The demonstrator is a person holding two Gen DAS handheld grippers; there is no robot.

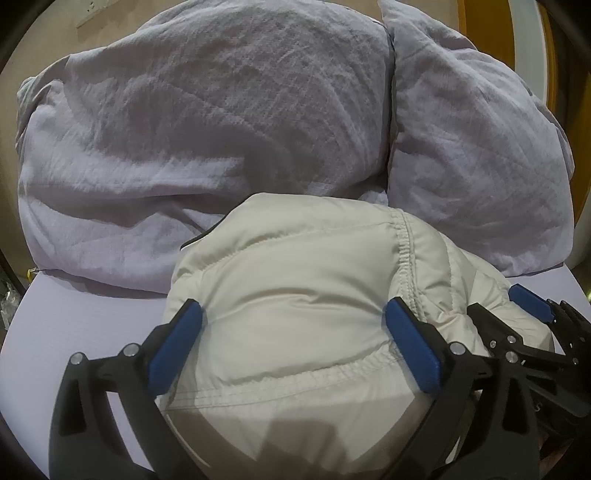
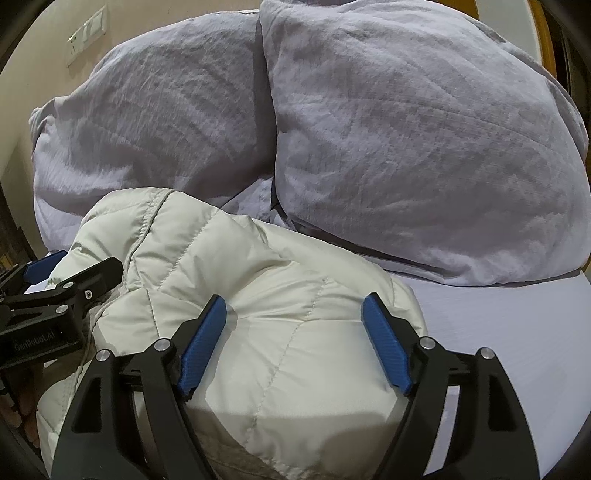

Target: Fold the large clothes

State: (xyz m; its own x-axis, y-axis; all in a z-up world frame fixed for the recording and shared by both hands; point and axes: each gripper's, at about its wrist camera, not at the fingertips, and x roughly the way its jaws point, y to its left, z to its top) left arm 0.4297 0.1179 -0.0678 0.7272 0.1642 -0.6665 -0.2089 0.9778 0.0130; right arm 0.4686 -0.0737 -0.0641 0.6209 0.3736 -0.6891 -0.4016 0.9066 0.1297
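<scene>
A cream quilted puffer jacket [image 1: 295,258] [image 2: 280,266] lies as a folded, puffy bundle on a lilac bed sheet [image 1: 92,314] [image 2: 498,332]. My left gripper [image 1: 294,306] straddles the bundle's left part, blue pads spread wide with jacket fabric bulging between them. My right gripper [image 2: 294,300] straddles the right part the same way, its pads resting against the puffy fabric without clamping it. Each gripper shows in the other's view: the right gripper [image 1: 502,306] at the right edge, the left gripper [image 2: 74,267] at the left edge. The jacket's underside is hidden.
Two large lilac pillows [image 1: 203,129] [image 1: 480,147] lean side by side just behind the jacket, filling the far side of the bed. A beige wall with a switch plate [image 2: 86,35] stands at the back left. Bare sheet lies to the jacket's left and right.
</scene>
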